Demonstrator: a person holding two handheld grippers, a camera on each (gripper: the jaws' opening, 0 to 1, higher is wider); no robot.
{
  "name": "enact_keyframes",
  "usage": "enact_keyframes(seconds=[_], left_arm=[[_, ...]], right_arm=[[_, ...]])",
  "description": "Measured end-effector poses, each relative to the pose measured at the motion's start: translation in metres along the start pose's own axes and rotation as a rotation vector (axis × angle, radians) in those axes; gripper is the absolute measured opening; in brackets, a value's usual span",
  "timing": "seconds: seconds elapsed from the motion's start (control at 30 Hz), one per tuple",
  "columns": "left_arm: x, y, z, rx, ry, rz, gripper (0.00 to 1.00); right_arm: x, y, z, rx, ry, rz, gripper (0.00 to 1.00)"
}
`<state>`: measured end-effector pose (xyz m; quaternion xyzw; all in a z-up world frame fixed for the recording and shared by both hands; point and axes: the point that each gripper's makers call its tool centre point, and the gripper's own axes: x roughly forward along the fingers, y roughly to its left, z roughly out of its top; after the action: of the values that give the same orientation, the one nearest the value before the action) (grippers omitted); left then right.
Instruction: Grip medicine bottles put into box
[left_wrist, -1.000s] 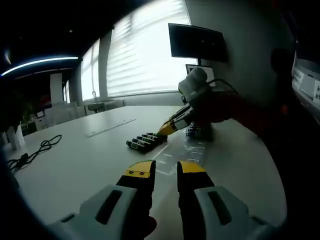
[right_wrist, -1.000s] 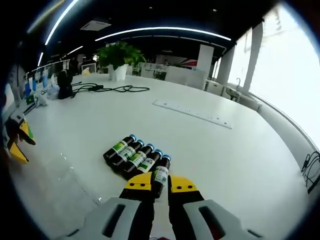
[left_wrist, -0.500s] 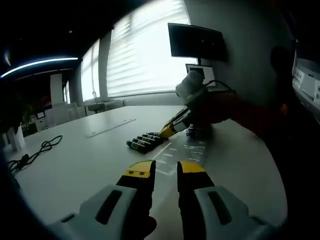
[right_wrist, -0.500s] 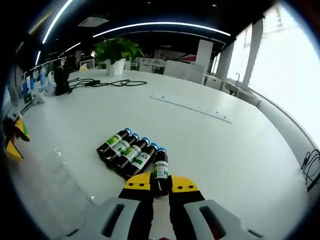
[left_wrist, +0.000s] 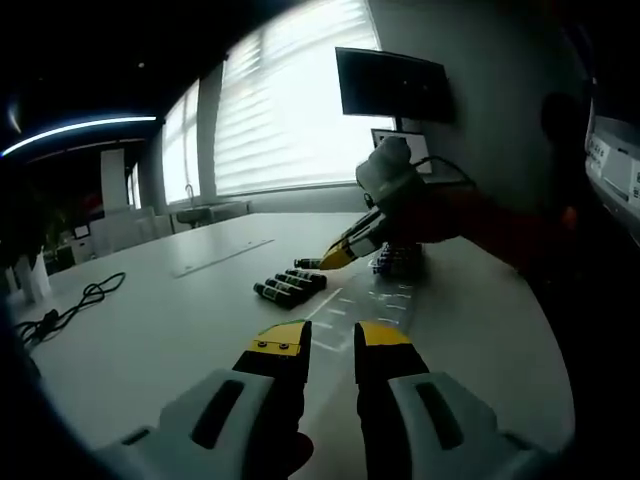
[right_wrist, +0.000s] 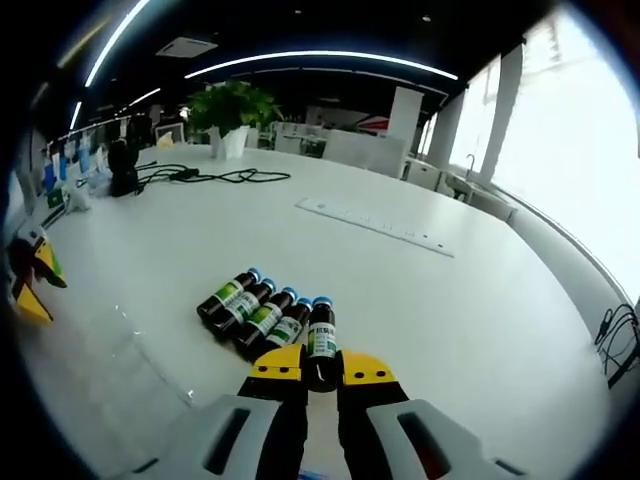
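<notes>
Several dark medicine bottles with green labels and blue caps lie side by side on the white table. My right gripper is shut on the end bottle, which points forward between its yellow tips. In the left gripper view the same gripper holds that bottle just above the row. My left gripper hovers low over the table, open with nothing between its fingers. Its yellow tip also shows at the left edge of the right gripper view.
A person's red sleeve carries the right gripper. Behind it stands a small dark blue-spotted object, too blurred to identify. A clear sheet lies beside the bottles. Farther off are a power strip, cables, a plant and a monitor.
My right gripper has lifted the end bottle slightly up and away from the row. The left gripper has stayed where it was.
</notes>
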<state>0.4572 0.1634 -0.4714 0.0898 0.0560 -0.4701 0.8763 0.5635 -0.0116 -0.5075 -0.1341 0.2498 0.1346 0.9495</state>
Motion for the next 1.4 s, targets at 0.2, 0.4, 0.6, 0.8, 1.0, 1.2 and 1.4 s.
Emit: enact_keyframes(seconds=[0.2, 0.4, 0.6, 0.8, 1.0, 1.2, 1.4], left_arm=[[0.0, 0.0, 0.0, 0.003, -0.001, 0.001, 0.12], [0.0, -0.001, 0.001, 0.003, -0.001, -0.002, 0.12], [0.0, -0.001, 0.0, 0.002, -0.001, -0.003, 0.12], [0.0, -0.001, 0.0, 0.002, 0.001, -0.003, 0.12], [0.0, -0.001, 0.0, 0.002, 0.001, -0.003, 0.12], [0.0, -0.001, 0.0, 0.002, 0.0, -0.003, 0.12], [0.0, -0.002, 0.0, 0.002, 0.0, -0.005, 0.12]], right_arm=[[-0.006, 0.001, 0.005, 0.012, -0.027, 0.0, 0.07], [-0.007, -0.002, 0.001, 0.021, -0.02, -0.007, 0.07], [-0.008, -0.002, 0.0, 0.03, -0.02, -0.008, 0.07], [-0.008, -0.001, -0.002, 0.032, -0.017, -0.008, 0.07], [-0.004, -0.001, -0.007, 0.029, 0.001, -0.002, 0.07], [-0.005, 0.0, -0.007, 0.035, -0.001, -0.002, 0.07], [-0.006, -0.001, -0.006, 0.033, -0.003, -0.004, 0.07]])
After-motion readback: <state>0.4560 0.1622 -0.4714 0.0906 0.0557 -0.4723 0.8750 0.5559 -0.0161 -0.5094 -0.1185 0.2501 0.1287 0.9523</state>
